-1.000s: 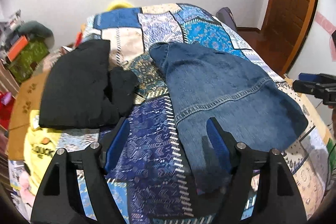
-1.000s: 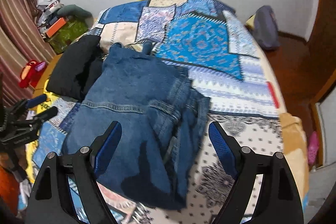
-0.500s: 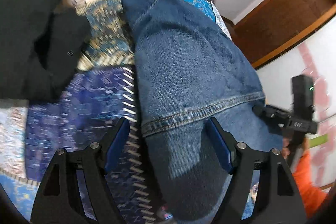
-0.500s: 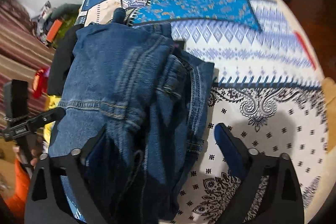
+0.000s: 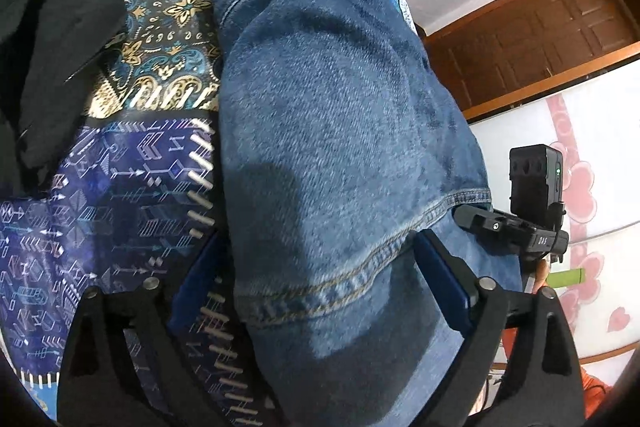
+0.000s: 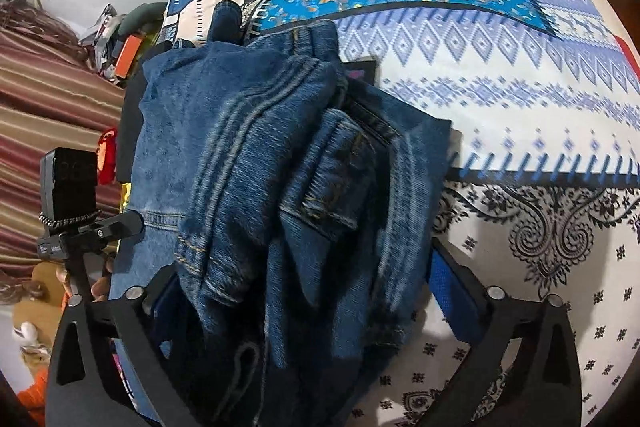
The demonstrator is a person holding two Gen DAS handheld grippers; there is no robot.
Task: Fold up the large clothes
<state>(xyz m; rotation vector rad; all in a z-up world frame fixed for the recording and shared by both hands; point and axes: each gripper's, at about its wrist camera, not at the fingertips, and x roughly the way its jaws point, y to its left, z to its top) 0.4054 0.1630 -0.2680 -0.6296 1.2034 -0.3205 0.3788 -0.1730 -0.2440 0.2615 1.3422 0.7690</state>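
Note:
A folded pair of blue jeans (image 5: 340, 147) lies on the patchwork bedspread (image 5: 100, 211). My left gripper (image 5: 320, 275) hangs low over the near end of the jeans. Its jaws are opening and straddle the denim, the left pad (image 5: 196, 275) down at the fabric's edge, no grip on it. From the other side, my right gripper (image 6: 308, 295) stands open around the bunched waistband end of the jeans (image 6: 280, 167), its right pad (image 6: 452, 291) just off the cloth. Each gripper shows in the other's view: the right gripper (image 5: 516, 227) and the left gripper (image 6: 80, 227).
A black garment (image 5: 52, 47) lies folded on the bed left of the jeans. A wooden door (image 5: 540, 39) stands beyond the bed. A striped curtain (image 6: 48, 99) and bedside clutter (image 6: 128, 55) flank the other side. Patterned bedspread (image 6: 520, 107) stretches right of the jeans.
Both grippers have dropped and tilted down toward the jeans, which now fill both views. The left jaws have spread wider. The jeans have not moved.

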